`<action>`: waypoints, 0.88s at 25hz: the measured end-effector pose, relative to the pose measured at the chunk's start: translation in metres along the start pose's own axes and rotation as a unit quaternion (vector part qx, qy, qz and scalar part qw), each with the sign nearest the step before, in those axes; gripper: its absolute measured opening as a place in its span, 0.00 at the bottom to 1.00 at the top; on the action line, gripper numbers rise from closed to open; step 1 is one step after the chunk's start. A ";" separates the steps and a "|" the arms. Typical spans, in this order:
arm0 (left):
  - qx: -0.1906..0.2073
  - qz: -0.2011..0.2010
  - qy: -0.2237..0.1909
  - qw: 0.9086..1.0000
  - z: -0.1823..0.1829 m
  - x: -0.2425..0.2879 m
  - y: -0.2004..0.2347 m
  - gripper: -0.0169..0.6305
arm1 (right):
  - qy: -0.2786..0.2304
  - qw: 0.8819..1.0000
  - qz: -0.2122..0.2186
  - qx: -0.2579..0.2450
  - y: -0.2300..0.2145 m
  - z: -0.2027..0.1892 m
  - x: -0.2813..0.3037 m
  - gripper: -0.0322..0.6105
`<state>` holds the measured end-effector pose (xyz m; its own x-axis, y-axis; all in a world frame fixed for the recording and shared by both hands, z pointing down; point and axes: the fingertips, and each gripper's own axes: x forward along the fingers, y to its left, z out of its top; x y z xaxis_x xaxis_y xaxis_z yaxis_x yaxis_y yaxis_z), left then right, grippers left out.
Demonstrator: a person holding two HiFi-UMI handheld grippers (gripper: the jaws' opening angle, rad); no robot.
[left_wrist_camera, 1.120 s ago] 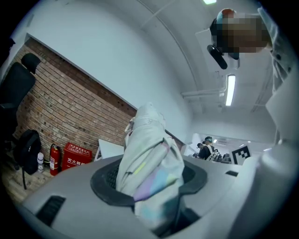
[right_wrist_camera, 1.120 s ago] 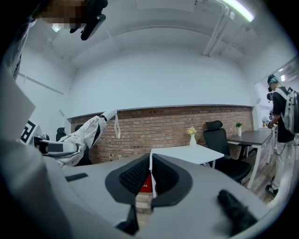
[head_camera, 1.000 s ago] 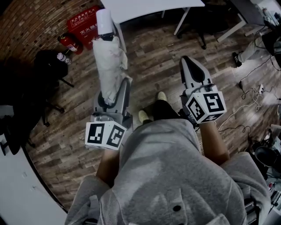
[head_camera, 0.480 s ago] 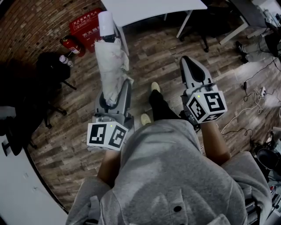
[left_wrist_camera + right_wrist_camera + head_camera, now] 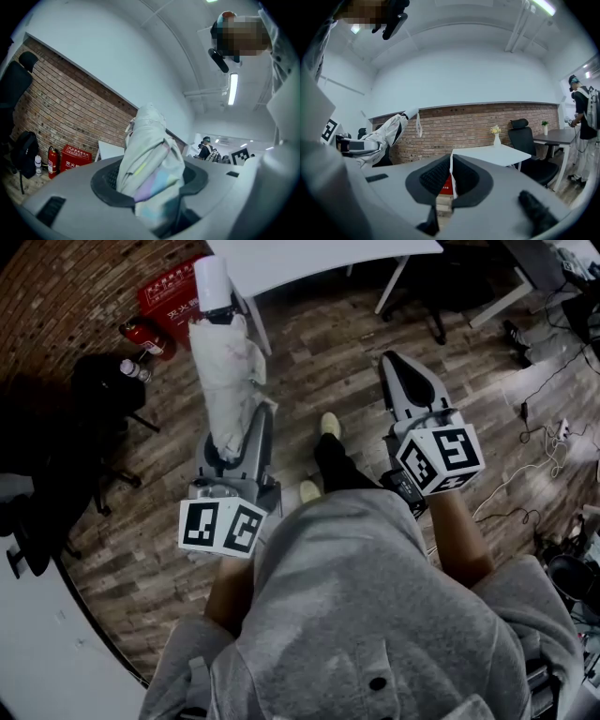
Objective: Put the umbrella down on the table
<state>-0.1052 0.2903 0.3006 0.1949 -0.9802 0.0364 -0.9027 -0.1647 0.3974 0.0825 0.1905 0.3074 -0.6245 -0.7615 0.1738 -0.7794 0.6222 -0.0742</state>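
Short of the white table, the folded white umbrella juts from the left gripper, whose jaws clamp its lower end. Its handle end almost reaches the table's edge. Farther back from the table, the right gripper is pinched together, empty.

place: office | evidence: white desk, black swivel chair, brick wall, fire extinguisher, wood-plank floor
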 end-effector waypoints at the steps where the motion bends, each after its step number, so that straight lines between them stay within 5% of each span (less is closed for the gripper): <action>1: 0.000 0.000 0.001 1.000 -0.002 0.001 0.002 0.40 | 0.000 1.000 0.000 0.000 0.000 -0.002 0.001 0.10; 10: -0.008 0.003 0.010 1.000 -0.014 0.025 0.017 0.40 | -0.005 1.000 0.005 -0.005 -0.010 -0.007 0.025 0.10; 22: -0.013 0.013 0.041 0.999 -0.007 0.147 0.037 0.40 | 0.026 1.000 0.009 0.015 -0.090 0.001 0.119 0.10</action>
<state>-0.1069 0.1413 0.3273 0.2032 -0.9716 0.1212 -0.8975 -0.1354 0.4197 0.0777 0.0436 0.3336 -0.6358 -0.7392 0.2221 -0.7695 0.6296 -0.1071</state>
